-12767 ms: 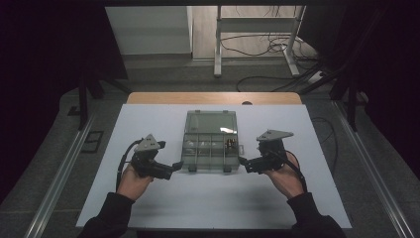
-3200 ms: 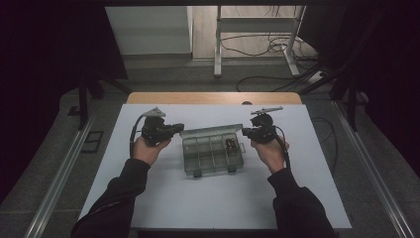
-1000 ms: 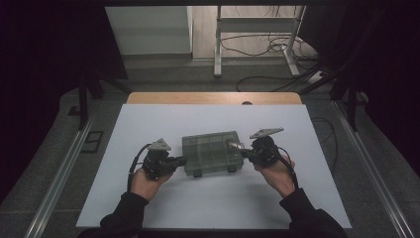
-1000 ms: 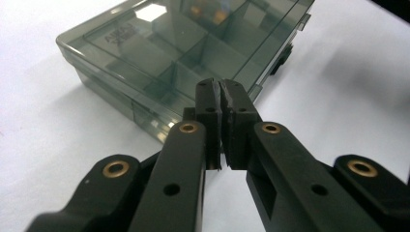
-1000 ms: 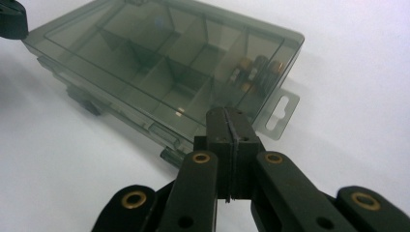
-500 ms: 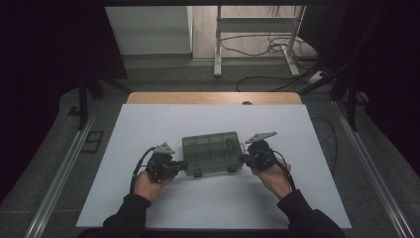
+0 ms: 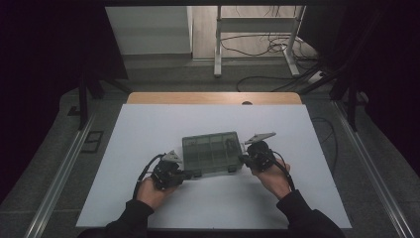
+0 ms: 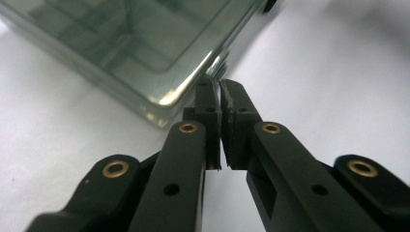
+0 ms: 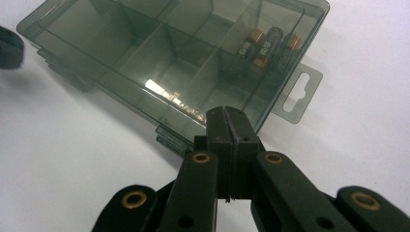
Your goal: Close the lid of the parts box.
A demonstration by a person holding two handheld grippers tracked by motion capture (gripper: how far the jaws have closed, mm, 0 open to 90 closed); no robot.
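Left tool (image 7: 187,174) now lower, against box (image 7: 212,152) front-left corner.

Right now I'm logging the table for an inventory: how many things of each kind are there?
Smoky clear plastic compartment box: 1
Black-and-copper cylindrical batteries inside it: 3
Black two-jaw grippers, left and right: 2
Total: 6

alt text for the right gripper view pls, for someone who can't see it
The right gripper's two black jaws, pressed shut, meet the near front edge of a closed smoky transparent plastic organizer box with dividers. Three batteries with copper-coloured ends lie in one end compartment, beside the box's hang tab, all on a white table.
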